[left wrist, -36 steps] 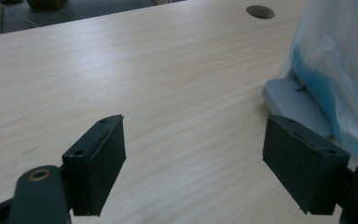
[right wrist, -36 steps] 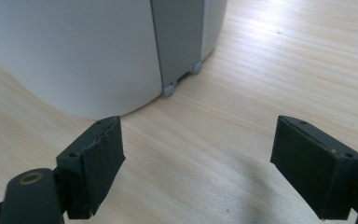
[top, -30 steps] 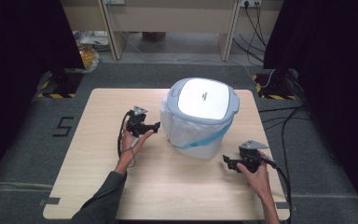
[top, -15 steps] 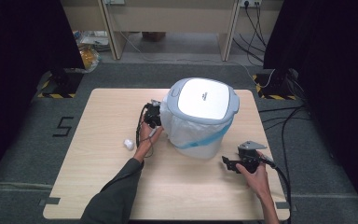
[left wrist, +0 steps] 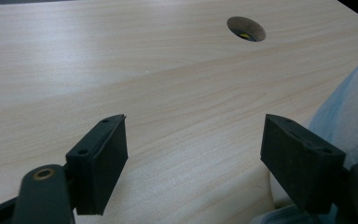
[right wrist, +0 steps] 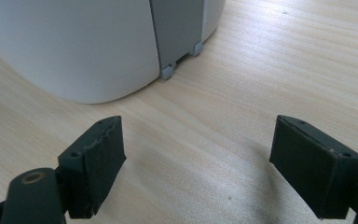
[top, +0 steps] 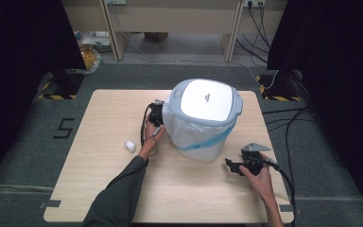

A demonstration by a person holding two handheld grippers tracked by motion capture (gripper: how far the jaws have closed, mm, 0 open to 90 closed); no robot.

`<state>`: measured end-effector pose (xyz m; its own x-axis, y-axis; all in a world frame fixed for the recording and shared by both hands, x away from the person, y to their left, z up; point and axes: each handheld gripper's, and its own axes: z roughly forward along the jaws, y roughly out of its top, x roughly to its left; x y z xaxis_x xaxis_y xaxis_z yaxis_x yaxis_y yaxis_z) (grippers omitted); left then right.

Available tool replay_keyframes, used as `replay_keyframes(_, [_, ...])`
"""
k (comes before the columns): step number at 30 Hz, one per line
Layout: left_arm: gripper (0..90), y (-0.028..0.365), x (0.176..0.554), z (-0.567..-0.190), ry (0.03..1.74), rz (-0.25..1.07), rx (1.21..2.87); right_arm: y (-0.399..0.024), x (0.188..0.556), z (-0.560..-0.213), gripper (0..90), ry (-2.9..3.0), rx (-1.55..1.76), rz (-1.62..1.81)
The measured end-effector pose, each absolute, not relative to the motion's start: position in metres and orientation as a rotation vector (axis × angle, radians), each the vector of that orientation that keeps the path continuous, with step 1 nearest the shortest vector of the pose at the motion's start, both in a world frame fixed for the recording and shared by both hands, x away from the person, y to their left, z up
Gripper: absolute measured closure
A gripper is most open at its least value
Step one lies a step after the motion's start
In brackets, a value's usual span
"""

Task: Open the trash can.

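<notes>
Light, stiff plastic bin point(top: 203, 118) with thin, slippery liner bag point(top: 189, 135): left gripper point(top: 157, 114), jaws spread and just closing, should pinch bag's left edge; right gripper point(top: 231, 165) spread, empty.

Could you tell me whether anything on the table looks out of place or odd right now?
Yes: a small white crumpled wad lies loose on the table, apart from the lidded bin. The bin's bag hangs unevenly outside the rim.
</notes>
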<state>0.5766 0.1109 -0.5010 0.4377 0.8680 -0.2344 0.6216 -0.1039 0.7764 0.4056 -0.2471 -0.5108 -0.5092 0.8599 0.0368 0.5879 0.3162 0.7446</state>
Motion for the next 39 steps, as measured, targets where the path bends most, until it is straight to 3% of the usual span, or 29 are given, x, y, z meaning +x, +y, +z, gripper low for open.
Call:
replay_keyframes(3, [26.2, 0.11, 0.576, -0.501, 1.257, 0.342, 1.807, -0.248, 0.406, -0.51, 17.7, 2.214, 1.296, 1.025])
replay_keyframes(7, [20.4, 0.112, 0.579, -0.501, 1.279, 0.359, 1.784, -0.248, 0.406, -0.511, 17.8, 2.215, 1.298, 1.025])
replay_keyframes(14, [23.7, 0.111, 0.581, -0.499, 1.263, 0.327, 1.784, -0.248, 0.405, -0.511, 17.8, 2.224, 1.3, 1.018])
replay_keyframes(18, [35.5, 0.107, 0.577, -0.503, 1.249, 0.293, 1.881, -0.248, 0.406, -0.512, 18.0, 2.226, 1.302, 1.016])
replay_keyframes(21, [33.3, 0.108, 0.576, -0.509, 1.257, 0.259, 1.915, -0.248, 0.405, -0.512, 18.2, 2.228, 1.299, 1.018])
replay_keyframes(33, [35.7, 0.115, 0.539, -0.511, 1.218, 0.273, 1.914, -0.247, 0.401, -0.509, 18.8, 2.223, 1.307, 1.03])
replay_keyframes(39, [35.9, 0.115, 0.52, -0.512, 1.209, 0.283, 1.91, -0.236, 0.376, -0.5, 19.0, 2.211, 1.272, 1.154])
